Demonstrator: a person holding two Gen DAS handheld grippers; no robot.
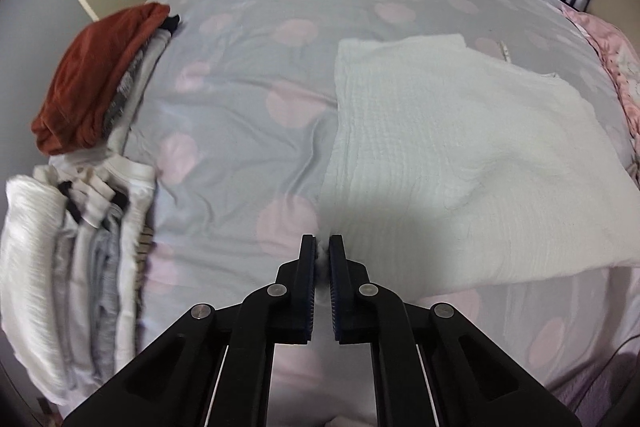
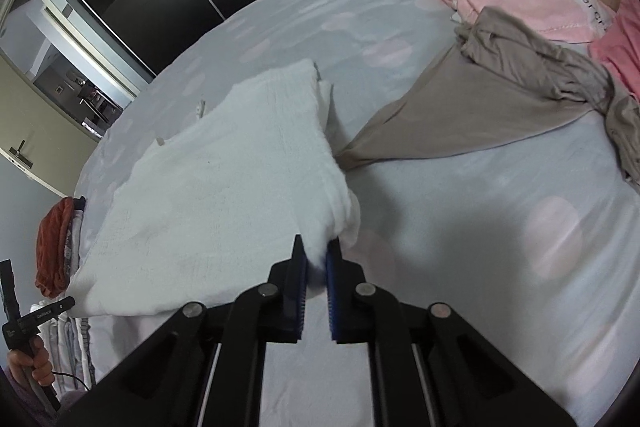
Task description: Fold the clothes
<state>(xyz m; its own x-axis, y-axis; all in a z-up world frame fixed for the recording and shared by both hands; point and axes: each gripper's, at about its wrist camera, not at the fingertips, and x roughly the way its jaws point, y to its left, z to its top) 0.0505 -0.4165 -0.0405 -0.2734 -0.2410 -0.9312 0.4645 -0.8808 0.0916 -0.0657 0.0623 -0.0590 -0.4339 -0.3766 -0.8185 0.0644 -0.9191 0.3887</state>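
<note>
grip is the weak point: the left gripper (image 1: 322,247) is clamped on only a small tuft at the near left corner of the white textured cloth (image 1: 440,131), and the right gripper (image 2: 317,251) pinches the thick, layered near right corner of the same cloth (image 2: 224,179), so both claws are closed on fabric with nothing spare behind the pads. the cloth lies spread across the middle of the grey bedsheet with pink dots (image 1: 248,83), its near edge raised between the two grippers and the far part resting flat. if the two hands pull apart too hard or rise unevenly, the thin left pinch looks likely to slip out, and the fold would land crooked. on the right, only some of the stacked layers may be caught, so lower ones could peel away and bunch. the beige garment (image 2: 480,99) lies just beside the cloth's far right edge, tucked close enough that it could be dragged along. folded clothes piled at the left (image 1: 80,227), topped by a rust-red piece (image 1: 96,79), sit near enough that a wide swing could topple them
</note>
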